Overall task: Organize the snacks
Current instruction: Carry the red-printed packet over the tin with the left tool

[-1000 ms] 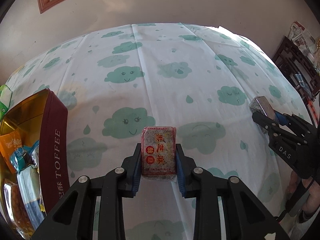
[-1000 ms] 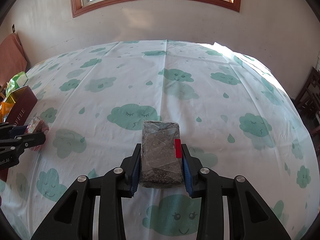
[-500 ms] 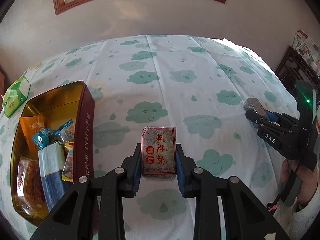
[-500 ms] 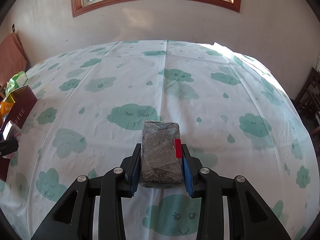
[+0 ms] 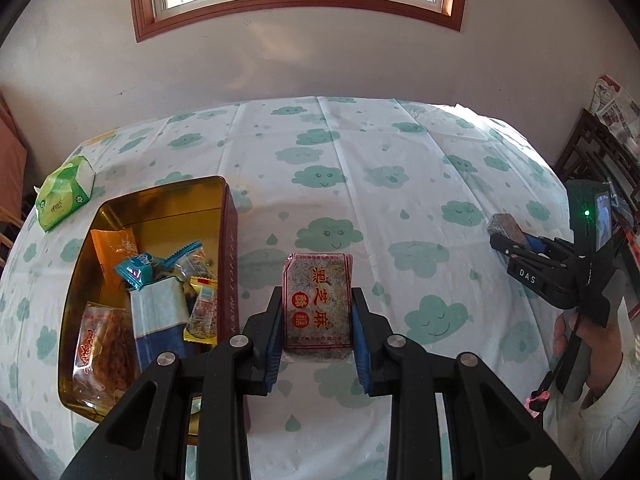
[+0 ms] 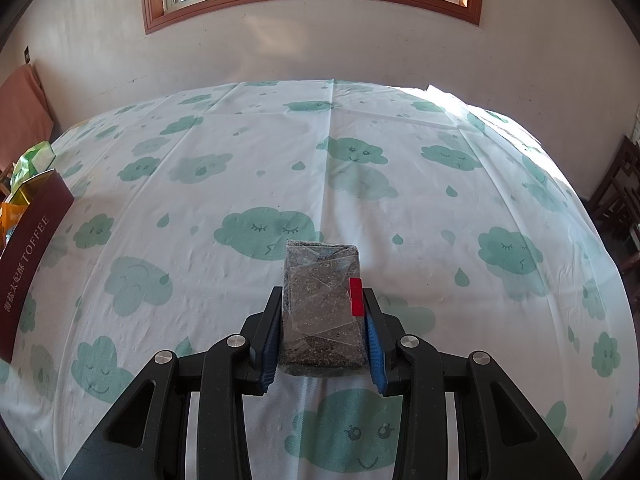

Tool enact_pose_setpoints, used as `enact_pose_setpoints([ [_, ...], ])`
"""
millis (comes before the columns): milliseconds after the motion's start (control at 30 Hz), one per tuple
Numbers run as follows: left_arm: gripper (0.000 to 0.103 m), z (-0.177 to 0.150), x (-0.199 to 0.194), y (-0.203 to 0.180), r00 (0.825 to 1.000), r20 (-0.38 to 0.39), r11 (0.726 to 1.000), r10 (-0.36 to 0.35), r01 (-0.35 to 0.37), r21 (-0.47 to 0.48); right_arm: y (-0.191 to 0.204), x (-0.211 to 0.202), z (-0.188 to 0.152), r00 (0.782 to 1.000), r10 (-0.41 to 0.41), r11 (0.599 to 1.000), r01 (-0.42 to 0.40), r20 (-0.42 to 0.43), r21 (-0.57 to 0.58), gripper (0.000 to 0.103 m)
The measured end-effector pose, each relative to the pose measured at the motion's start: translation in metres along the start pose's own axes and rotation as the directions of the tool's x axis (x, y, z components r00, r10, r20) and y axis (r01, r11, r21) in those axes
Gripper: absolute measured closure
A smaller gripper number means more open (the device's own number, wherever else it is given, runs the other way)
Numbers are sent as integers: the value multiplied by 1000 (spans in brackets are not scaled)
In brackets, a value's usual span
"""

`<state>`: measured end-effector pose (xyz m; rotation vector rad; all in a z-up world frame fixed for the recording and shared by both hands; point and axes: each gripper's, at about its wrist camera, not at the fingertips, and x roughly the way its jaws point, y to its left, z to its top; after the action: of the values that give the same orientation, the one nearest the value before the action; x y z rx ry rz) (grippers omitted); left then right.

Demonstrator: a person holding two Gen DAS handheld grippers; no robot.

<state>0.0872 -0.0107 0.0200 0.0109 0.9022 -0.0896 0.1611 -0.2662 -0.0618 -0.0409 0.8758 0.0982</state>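
Observation:
My left gripper point(image 5: 317, 312) is shut on a black sesame snack pack with red characters point(image 5: 318, 300), held above the table just right of an open gold and maroon toffee tin point(image 5: 230, 240). The tin holds several wrapped snacks point(image 5: 160, 276). My right gripper point(image 6: 322, 320) is shut on a clear-wrapped dark sesame bar with a red tab point(image 6: 322, 304), held over the cloud-print tablecloth. The right gripper also shows in the left wrist view point(image 5: 508, 236) at the far right, holding that bar. The tin's maroon side shows in the right wrist view point(image 6: 28, 264) at the left edge.
A green tissue pack point(image 5: 64, 192) lies beyond the tin at the table's left. The tablecloth point(image 6: 360, 152) covers the round table. Dark wooden furniture point(image 5: 600, 148) stands to the right. A wall with a window is behind the table.
My left gripper has risen and pulled back with its pack, bringing the whole tin into view. The right gripper has stayed still with its bar.

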Motion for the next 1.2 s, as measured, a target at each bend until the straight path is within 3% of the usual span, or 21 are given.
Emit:
enact_pose_setpoints([
  [367, 76, 9, -15, 57, 996, 26, 994, 87, -85, -62, 0, 0, 0, 1000, -1, 1000, 1, -1, 0, 66],
  [867, 76, 9, 9, 136, 979, -37, 969, 202, -205, -136, 0, 0, 0, 1000, -2, 1000, 2, -1, 0, 66],
  [1200, 76, 13, 41, 164, 980, -91, 968, 175, -189, -166, 0, 0, 0, 1000, -3, 1000, 3, -1, 0, 66],
])
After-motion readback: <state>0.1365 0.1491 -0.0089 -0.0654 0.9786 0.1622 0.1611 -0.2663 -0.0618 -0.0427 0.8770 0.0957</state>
